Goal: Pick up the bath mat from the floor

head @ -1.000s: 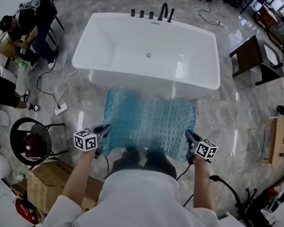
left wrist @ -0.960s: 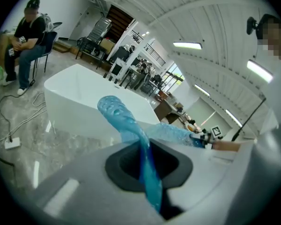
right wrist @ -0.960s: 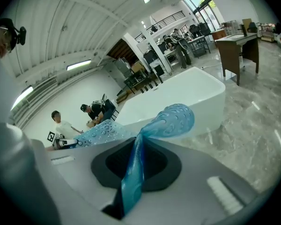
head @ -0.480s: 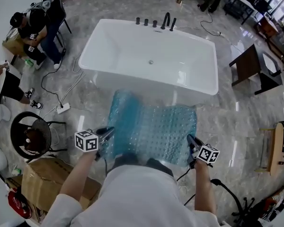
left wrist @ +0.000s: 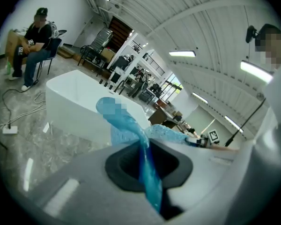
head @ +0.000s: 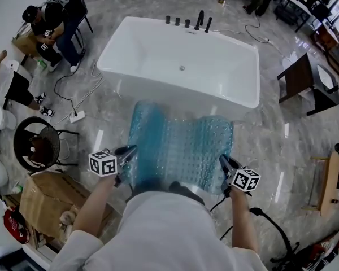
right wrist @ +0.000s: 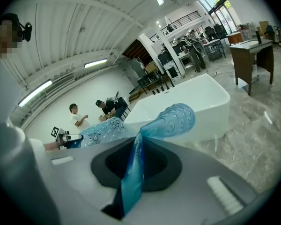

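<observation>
The translucent blue bath mat, covered in small bumps, hangs stretched in front of the person, lifted off the floor. My left gripper is shut on the mat's near left corner. My right gripper is shut on the near right corner. The mat's far edge sags toward the white bathtub. In the left gripper view the mat bulges out past the jaws. The right gripper view shows the mat curling the same way.
Black taps line the bathtub's far rim. A cardboard box and a round black stool stand at the left, with a power strip and cables on the marble floor. People sit at the far left. A dark side table stands right.
The mat has risen slightly with both grippers, which stay shut on its corners. The head view has shifted a little, so the bathtub sits a bit higher in frame.
</observation>
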Motion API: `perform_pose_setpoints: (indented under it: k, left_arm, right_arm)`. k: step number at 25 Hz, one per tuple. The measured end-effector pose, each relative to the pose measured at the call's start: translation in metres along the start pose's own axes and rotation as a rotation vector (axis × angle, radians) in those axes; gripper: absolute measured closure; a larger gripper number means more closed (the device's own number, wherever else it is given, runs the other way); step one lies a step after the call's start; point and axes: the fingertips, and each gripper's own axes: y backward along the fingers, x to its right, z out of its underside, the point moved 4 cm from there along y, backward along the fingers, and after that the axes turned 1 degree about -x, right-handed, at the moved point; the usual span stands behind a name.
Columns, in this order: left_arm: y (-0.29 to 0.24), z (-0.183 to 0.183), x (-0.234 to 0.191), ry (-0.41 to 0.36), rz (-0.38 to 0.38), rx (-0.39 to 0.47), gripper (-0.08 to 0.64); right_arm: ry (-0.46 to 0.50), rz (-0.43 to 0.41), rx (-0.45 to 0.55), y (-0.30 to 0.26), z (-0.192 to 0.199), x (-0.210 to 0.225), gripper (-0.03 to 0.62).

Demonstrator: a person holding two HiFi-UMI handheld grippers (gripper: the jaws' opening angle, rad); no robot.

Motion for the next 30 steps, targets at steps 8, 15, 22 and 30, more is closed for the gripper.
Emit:
perform_pose_setpoints:
  k: [8,15,22,30]
  left_arm:
    - [0.014,0.034,0.043,0.067,0.001,0.122,0.541]
    - [0.032,0.056,0.066,0.06,-0.002,0.129,0.541]
    - [0.06,0.063,0.087,0.022,0.054,0.099,0.541]
    - [0.085,0.059,0.084,-0.015,0.1,0.094,0.541]
  right_arm:
    - [-0.03,-0.075,0.012,0.054,0.018,0.012,0.558]
    - [-0.087,-0.113,0.054,0.08,0.035,0.001,0.557]
    - [-0.133,-0.116,0.112,0.085,0.051,-0.034,0.555]
    - [-0.186,-0.135,0.197,0.08,0.071,-0.07,0.555]
